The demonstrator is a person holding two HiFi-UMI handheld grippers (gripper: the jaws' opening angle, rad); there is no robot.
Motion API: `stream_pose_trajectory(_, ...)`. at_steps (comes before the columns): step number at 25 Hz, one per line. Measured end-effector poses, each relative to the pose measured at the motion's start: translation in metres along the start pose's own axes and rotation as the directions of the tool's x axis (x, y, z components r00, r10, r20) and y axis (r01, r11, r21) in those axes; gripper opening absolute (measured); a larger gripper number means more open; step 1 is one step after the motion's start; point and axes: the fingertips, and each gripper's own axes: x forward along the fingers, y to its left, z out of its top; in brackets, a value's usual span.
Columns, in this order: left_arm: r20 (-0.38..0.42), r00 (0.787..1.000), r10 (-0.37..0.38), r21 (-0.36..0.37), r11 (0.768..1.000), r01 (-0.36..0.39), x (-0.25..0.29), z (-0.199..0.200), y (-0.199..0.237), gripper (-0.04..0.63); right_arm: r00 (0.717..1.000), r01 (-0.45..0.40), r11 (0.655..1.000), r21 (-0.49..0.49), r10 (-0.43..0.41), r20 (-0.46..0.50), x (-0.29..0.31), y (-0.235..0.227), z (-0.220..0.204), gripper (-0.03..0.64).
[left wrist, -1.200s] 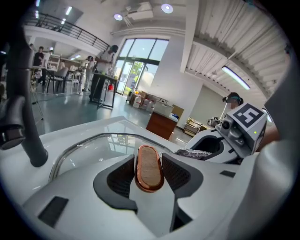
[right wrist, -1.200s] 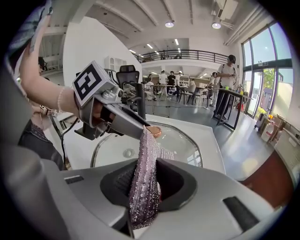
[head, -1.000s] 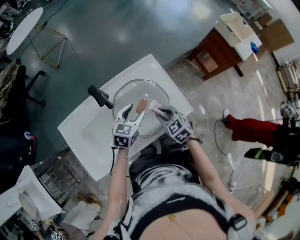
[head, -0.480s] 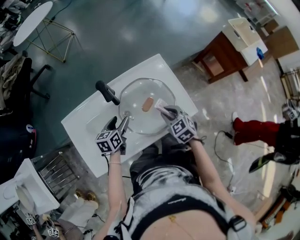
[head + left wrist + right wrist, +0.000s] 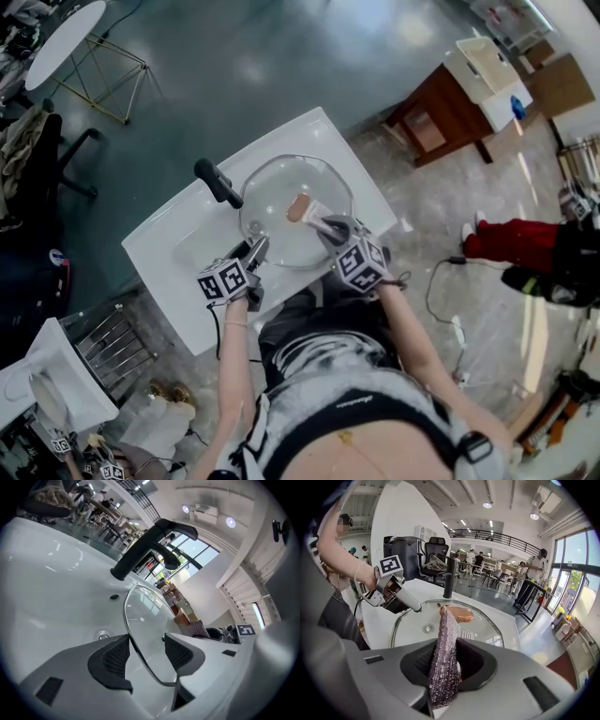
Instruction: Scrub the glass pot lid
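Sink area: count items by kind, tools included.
Sink: 1
Faucet: 1
Glass lid: 1
Scrub pad: 1, in right tool
Tools: 2; left tool jaws have just been closing, lid rim between them
Total: 6

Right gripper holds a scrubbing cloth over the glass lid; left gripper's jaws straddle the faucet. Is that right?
Not the faucet: the left gripper view shows the left gripper's jaws, which have just been closing, straddling the glass lid's rim. The right gripper does hold the scrubbing cloth over it.
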Motion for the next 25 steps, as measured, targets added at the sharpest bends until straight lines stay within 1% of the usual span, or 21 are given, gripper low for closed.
stream_pose_trajectory(2, 0.003, 1.000, -0.012, -0.008, 1.000, 0.012, 0.001, 0.000, -0.001, 0.219, 1.000, -0.016, 0.999, -0.044, 0.016, -0.006, 0.002, 0.009, 0.001, 0.092)
stream_pose_trajectory(5, 0.001, 1.000, -0.007, -0.002, 1.000, 0.007, 0.000, 0.000, -0.001, 0.221, 0.999, -0.040, 0.994, -0.103, 0.038, -0.013, 0.004, 0.023, 0.003, 0.092)
stream_pose_trajectory(8, 0.000, 1.000, 0.004, 0.001, 1.000, -0.004, 0.000, -0.001, 0.001, 0.222, 0.997, -0.081, 0.991, -0.109, 0.081, -0.005, 0.004, 0.034, 0.006, 0.092)
stream_pose_trajectory(13, -0.005, 1.000, 0.011, 0.009, 1.000, -0.011, -0.001, -0.001, 0.000, 0.225, 0.992, -0.127, 0.987, -0.099, 0.127, -0.006, 0.002, 0.041, 0.005, 0.092)
stream_pose_trajectory(15, -0.009, 1.000, 0.011, 0.007, 1.000, -0.011, -0.001, -0.001, -0.001, 0.225, 0.989, -0.150, 0.983, -0.110, 0.150, -0.007, 0.000, 0.047, 0.005, 0.092)
stream_pose_trajectory(17, -0.011, 1.000, 0.012, 0.003, 1.000, -0.012, -0.001, -0.002, -0.001, 0.225, 0.982, -0.187, 0.972, -0.145, 0.188, -0.006, -0.002, 0.058, 0.006, 0.092)
stream_pose_trajectory(21, -0.010, 1.000, 0.016, 0.007, 1.000, -0.016, -0.001, -0.001, 0.000, 0.225, 0.962, -0.268, 0.931, -0.249, 0.272, -0.019, -0.002, 0.087, 0.011, 0.092)
stream_pose_trajectory(23, -0.009, 1.000, 0.014, 0.006, 1.000, -0.014, 0.000, -0.001, -0.001, 0.225, 0.958, -0.279, 0.917, -0.287, 0.285, -0.021, 0.000, 0.095, 0.012, 0.092)
stream_pose_trajectory(25, -0.008, 1.000, 0.013, 0.006, 1.000, -0.013, 0.000, -0.001, -0.002, 0.225, 0.960, -0.271, 0.915, -0.300, 0.281, -0.012, 0.001, 0.096, 0.014, 0.092)
